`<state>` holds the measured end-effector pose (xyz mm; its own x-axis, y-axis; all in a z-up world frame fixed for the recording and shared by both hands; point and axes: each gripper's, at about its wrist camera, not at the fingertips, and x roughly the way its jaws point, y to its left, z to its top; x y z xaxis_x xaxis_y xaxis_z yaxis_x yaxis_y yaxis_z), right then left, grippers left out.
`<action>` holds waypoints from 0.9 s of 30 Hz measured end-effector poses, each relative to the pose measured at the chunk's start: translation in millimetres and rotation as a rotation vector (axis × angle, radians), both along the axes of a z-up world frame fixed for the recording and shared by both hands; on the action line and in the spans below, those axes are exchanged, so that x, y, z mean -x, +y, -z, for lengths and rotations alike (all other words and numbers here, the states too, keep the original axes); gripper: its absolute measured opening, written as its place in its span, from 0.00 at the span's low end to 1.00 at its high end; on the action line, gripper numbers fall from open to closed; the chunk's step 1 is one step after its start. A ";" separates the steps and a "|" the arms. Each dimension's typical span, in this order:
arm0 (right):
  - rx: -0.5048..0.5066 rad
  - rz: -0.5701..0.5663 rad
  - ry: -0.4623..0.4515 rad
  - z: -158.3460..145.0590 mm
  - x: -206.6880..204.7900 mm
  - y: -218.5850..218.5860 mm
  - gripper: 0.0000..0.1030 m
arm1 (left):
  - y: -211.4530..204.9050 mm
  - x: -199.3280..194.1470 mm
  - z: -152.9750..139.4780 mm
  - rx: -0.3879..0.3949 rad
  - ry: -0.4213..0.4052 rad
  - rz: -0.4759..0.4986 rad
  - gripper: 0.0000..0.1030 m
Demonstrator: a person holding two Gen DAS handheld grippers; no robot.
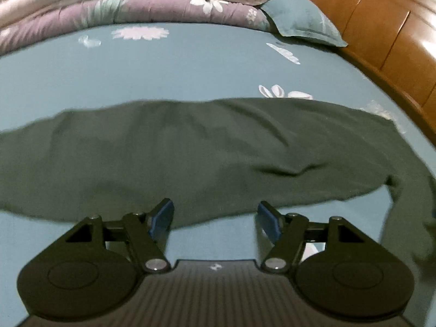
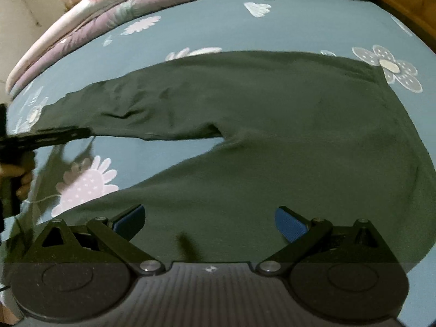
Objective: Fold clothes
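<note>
- The dark green trousers (image 2: 272, 125) lie spread flat on the bed (image 2: 272, 21), which has a teal sheet with a flower print.
- Only the right wrist view shows the whole shape: waist toward 3 o'clock, the two legs splitting and running off toward 9 o'clock with a wedge of sheet between them.
- The left wrist view just gets one long leg (image 1: 190, 150) stretched across the frame, plus the wooden headboard (image 1: 381, 35) at 2 o'clock, which the other view barely catches.
- Left gripper (image 1: 216, 216) has its jaws wide apart, nothing in them, hovering over the near edge of that leg.
- Right gripper (image 2: 209, 222) is spread open too, empty, over the nearer leg.
- The right view also catches a hand (image 2: 19, 177) at 9 o'clock holding the other gripper near the leg ends.
- Folded quilts (image 1: 122, 2) are stacked at 12 o'clock, with a pillow (image 1: 299, 19) beside them.
</note>
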<state>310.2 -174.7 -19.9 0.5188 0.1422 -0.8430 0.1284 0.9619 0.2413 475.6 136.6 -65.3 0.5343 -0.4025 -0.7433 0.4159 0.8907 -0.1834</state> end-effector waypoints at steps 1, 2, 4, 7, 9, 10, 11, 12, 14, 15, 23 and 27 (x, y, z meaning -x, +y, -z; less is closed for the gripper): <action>-0.001 0.009 0.005 2.2 0.1 -1.1 1.00 | 5.3 1.2 -2.6 0.011 0.011 0.006 0.66; -0.001 0.012 0.009 4.9 -0.2 -1.5 1.00 | 10.0 0.9 -6.7 0.019 0.006 0.011 0.66; 0.009 0.019 0.017 8.8 -1.1 -1.3 1.00 | 17.2 -6.9 -20.3 0.022 -0.067 0.008 0.67; 0.017 0.027 0.020 14.8 -6.3 -1.4 1.00 | 26.7 -33.3 -28.1 0.039 -0.116 -0.048 0.67; 0.004 0.045 0.024 19.4 -10.6 -2.4 1.00 | 34.2 -51.6 -20.3 0.040 -0.093 -0.104 0.67; 0.001 0.054 0.032 21.5 -12.2 -2.2 1.00 | 39.4 -56.3 -14.4 0.032 -0.074 -0.134 0.67; -0.002 0.063 0.040 23.6 -13.8 -2.0 1.00 | 45.8 -58.6 -7.2 0.023 -0.048 -0.156 0.67; -0.003 0.057 0.051 26.0 -14.2 -0.9 1.00 | 52.0 -58.9 -0.5 0.017 -0.030 -0.173 0.67; 0.006 0.045 0.075 30.5 -14.7 1.3 1.00 | 63.3 -46.0 4.8 0.029 -0.051 -0.163 0.69; 0.012 0.043 0.083 32.0 -14.9 2.1 1.00 | 67.9 -39.2 4.7 0.027 -0.047 -0.152 0.69; 0.047 0.037 0.123 36.2 -20.5 8.0 1.00 | 88.1 -57.3 -21.9 -0.009 -0.130 -0.154 0.70; 0.064 0.032 0.142 37.0 -23.9 11.0 1.00 | 105.0 -86.3 -3.6 0.005 -0.073 -0.236 0.70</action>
<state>334.1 -163.7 -57.0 0.3975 0.0714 -0.9148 0.1872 0.9697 0.1571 561.9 241.7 -61.7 0.6664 -0.2640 -0.6973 0.2091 0.9638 -0.1652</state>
